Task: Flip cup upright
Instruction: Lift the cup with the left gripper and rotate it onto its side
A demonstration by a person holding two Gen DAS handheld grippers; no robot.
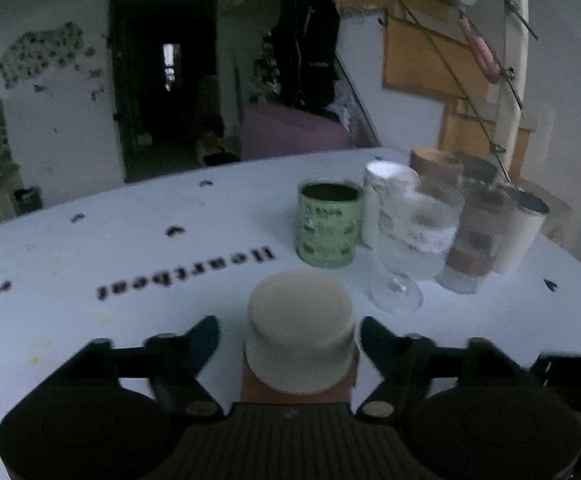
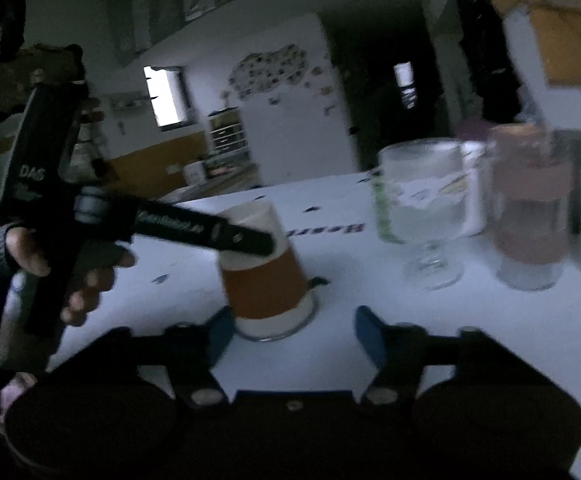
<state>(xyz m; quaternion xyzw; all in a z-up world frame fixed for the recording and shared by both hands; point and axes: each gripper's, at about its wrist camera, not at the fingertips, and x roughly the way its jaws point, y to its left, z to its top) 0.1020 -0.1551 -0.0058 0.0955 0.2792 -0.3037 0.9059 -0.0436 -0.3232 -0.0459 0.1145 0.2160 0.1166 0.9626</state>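
Observation:
A paper cup [image 1: 300, 332] with a white base and an orange band stands upside down on the white table [image 1: 130, 320]. It also shows in the right wrist view [image 2: 262, 276], rim down on the table. My left gripper [image 1: 289, 340] is open, one finger on each side of the cup's upper part, not touching it as far as I can see. In the right wrist view the left gripper [image 2: 250, 240] reaches across the cup from the left. My right gripper [image 2: 290, 332] is open and empty, just in front of the cup's rim.
A cluster of cups stands beyond the upside-down cup: a green can-like cup [image 1: 328, 224], a white mug [image 1: 386, 200], a stemmed glass [image 1: 410, 240], a clear tumbler with a pink band [image 1: 474, 240] and a white cup [image 1: 522, 232]. The table's edge curves at the right.

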